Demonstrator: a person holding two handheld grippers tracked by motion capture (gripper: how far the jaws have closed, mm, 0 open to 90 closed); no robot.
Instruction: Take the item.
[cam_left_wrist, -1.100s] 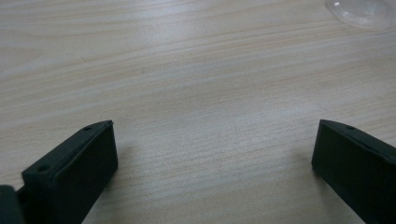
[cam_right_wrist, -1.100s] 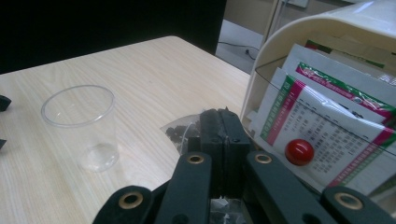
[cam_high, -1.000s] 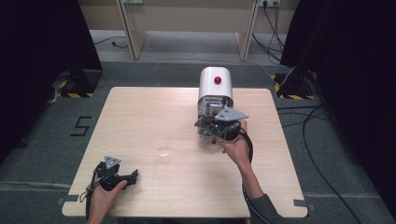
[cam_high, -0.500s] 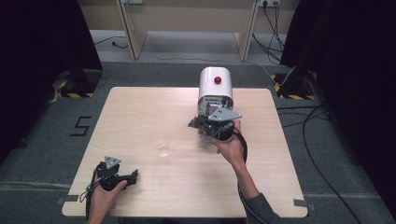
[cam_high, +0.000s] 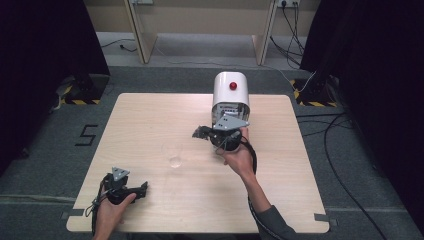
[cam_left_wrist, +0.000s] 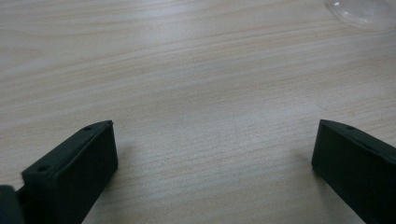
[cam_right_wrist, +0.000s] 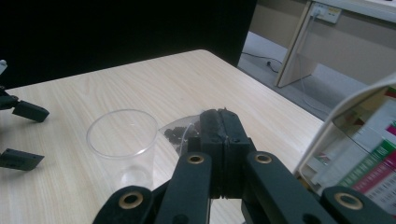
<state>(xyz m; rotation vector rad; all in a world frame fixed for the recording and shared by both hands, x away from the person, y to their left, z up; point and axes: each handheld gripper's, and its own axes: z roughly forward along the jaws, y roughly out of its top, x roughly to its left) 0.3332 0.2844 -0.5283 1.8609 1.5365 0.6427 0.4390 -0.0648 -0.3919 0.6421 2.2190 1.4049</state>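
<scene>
Grips a small clear bag (cam_right_wrist: 175, 133) of dark granules in the right tongs (cam_right_wrist: 219, 116), shut tight on one edge of the film, leaving the filled part hanging free beyond the tips and ready to tip. Holds that bag above the desk (cam_high: 140, 115), between the white machine (cam_high: 230, 92) and the clear cup (cam_high: 173, 152), nearer the machine and not yet over the rim. Looks like carrying toward the cup for pouring (whether already torn open, cannot tell). Keeps the cup upright and apparently empty near the middle of the desk, well apart from the machine, presumably to give room for coming in from above. Rests the left tongs (cam_high: 142, 187) low at the near left corner, spread wide with nothing but bare wood between, aimed roughly toward the cup, likely waiting to steady that light, easily toppled cup or to take the bag's other edge. Calls next for a level drift leftward in the high view, then a tilt over the rim; risks spilling granules on the desk by tipping early, or knocking the cup over with the tips
</scene>
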